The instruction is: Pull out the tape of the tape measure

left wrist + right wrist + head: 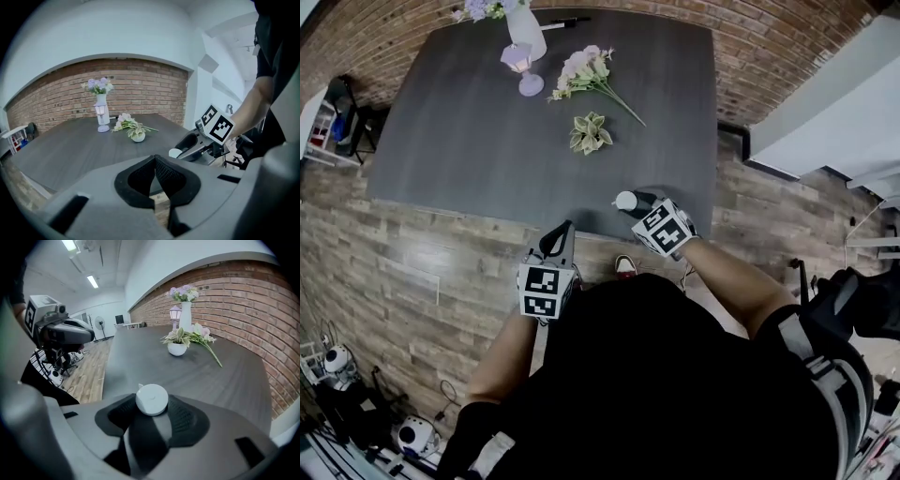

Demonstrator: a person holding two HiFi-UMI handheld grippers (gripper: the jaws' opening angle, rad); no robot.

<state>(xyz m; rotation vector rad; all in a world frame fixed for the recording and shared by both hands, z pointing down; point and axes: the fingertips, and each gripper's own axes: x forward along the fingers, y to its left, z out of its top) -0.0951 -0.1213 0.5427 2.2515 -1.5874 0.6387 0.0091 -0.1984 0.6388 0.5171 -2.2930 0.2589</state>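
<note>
A small round white tape measure [152,399] sits between the pads of my right gripper [151,405], which press on it from both sides. The head view shows this gripper [630,202] holding the tape measure [625,200] over the near edge of the dark table [469,150]. My left gripper [562,232] hovers just off that edge, to the left of the right one. Its jaws [154,164] are shut with nothing between them. No pulled-out tape shows. From the left gripper view, the right gripper [182,150] and the tape measure [175,153] lie ahead to the right.
At the table's far side stand a white vase of purple flowers [525,26], a small lantern [521,67], a laid-down flower bunch [592,71] and a little potted plant [589,133]. Brick-pattern floor surrounds the table; a white wall [834,103] rises at right.
</note>
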